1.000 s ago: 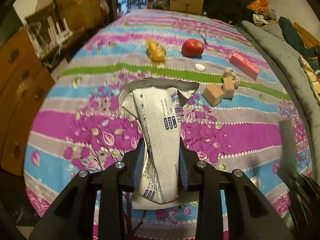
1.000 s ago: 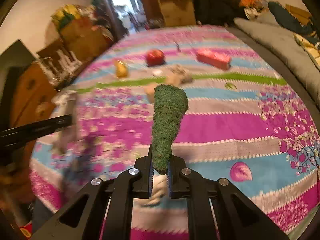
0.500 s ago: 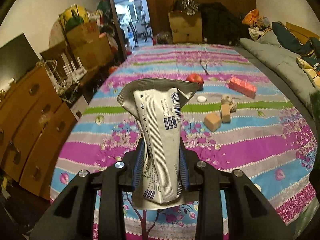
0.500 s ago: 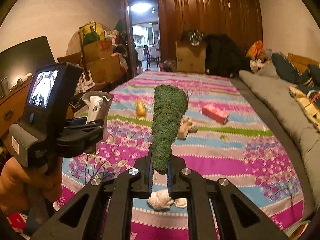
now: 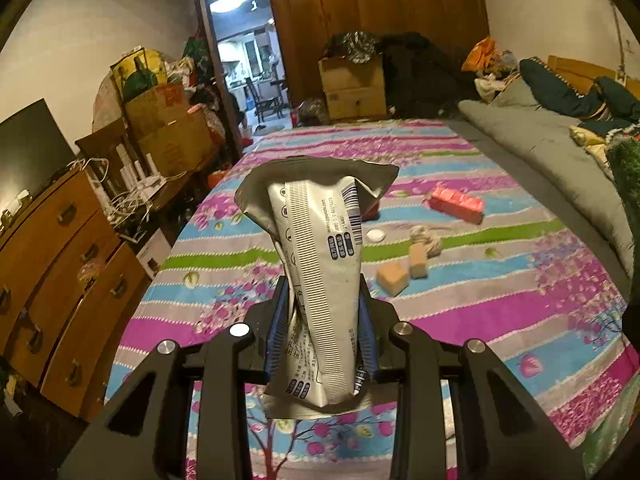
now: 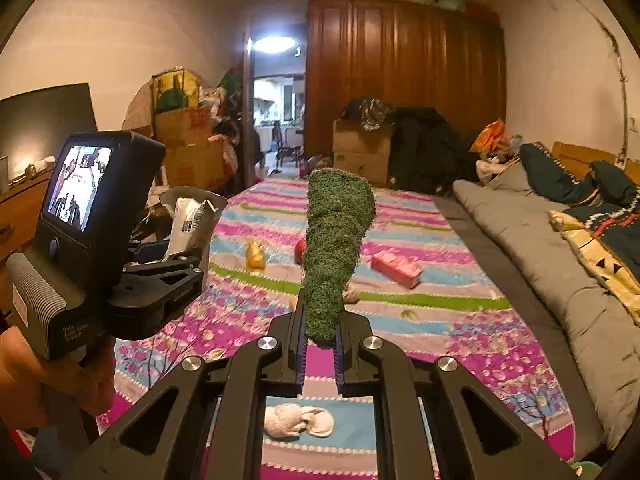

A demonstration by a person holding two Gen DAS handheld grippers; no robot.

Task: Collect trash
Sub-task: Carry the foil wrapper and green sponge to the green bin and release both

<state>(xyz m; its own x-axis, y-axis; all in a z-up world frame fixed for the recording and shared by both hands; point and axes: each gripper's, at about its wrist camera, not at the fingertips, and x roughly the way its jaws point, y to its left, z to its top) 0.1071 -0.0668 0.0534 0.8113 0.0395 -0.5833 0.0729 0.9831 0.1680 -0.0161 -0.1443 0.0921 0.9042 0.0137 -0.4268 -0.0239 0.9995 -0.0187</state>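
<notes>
Here both tongs are loaded and lifted above the bed: the left tongs (image 5: 320, 344) are clamped on a crumpled silver wrapper (image 5: 320, 264) that stands upright between their blue pads, and the right tongs (image 6: 320, 344) are pinched on a green scrap of fake turf (image 6: 334, 248) rising straight ahead of them. Just below the right tongs a white crumpled tissue (image 6: 298, 420) lies on the striped bedsheet (image 6: 460, 344). Farther ahead of the left tongs sit two tan blocks (image 5: 404, 268), a pale wad (image 5: 426, 236) touching the farther block, and a small white cap (image 5: 375, 235); beyond those, to the right, lies a pink box (image 5: 456, 204). From the right tongs a yellow wrapper (image 6: 255, 255) shows ahead to the left. No bin is in view, so the step in hand is likely carrying both pieces off to one. To do it well, keep both squeezes firm, hold the pieces upright so they don't slip, and keep the two tools apart while turning.
</notes>
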